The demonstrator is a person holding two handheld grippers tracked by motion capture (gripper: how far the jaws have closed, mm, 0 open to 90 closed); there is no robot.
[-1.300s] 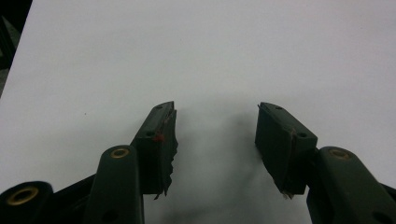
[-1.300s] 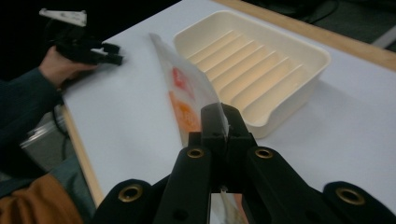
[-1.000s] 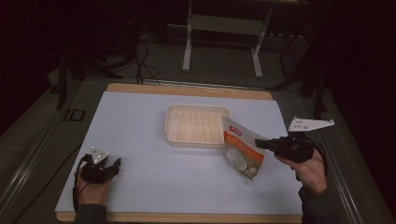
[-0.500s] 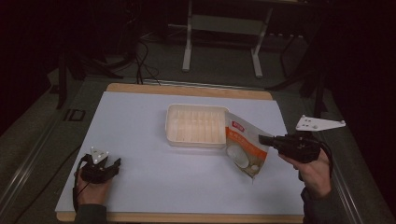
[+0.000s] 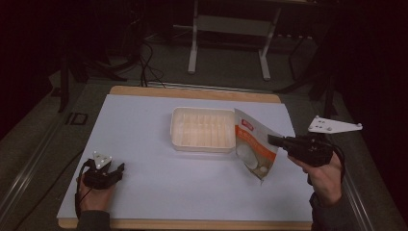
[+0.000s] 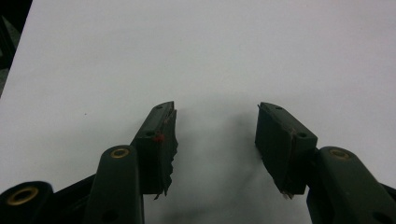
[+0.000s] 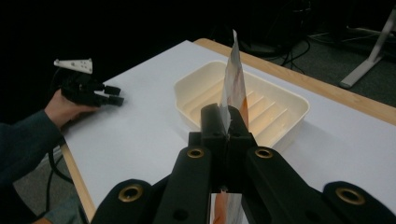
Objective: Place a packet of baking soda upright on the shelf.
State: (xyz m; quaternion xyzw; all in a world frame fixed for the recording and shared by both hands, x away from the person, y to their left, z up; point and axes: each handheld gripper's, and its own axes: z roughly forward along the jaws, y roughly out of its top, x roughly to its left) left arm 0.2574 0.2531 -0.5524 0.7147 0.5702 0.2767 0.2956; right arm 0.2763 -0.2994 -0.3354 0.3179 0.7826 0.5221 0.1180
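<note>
White pouch (image 5: 253,147) pinched in right hand-held gripper (image 5: 271,140), hanging beside cream tray (image 5: 202,129) (off the desk (image 5: 144,125)); left hand-held gripper (image 5: 117,169) wide, holding nothing.

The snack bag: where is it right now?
In the high view, the snack bag hangs right of the cream tray, clamped by the right gripper.

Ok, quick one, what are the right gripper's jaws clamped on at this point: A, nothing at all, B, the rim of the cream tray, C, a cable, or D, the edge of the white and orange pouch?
D: in the right gripper view the right gripper has its jaws pressed together on the edge of the pouch, which hangs beside the cream tray.
</note>
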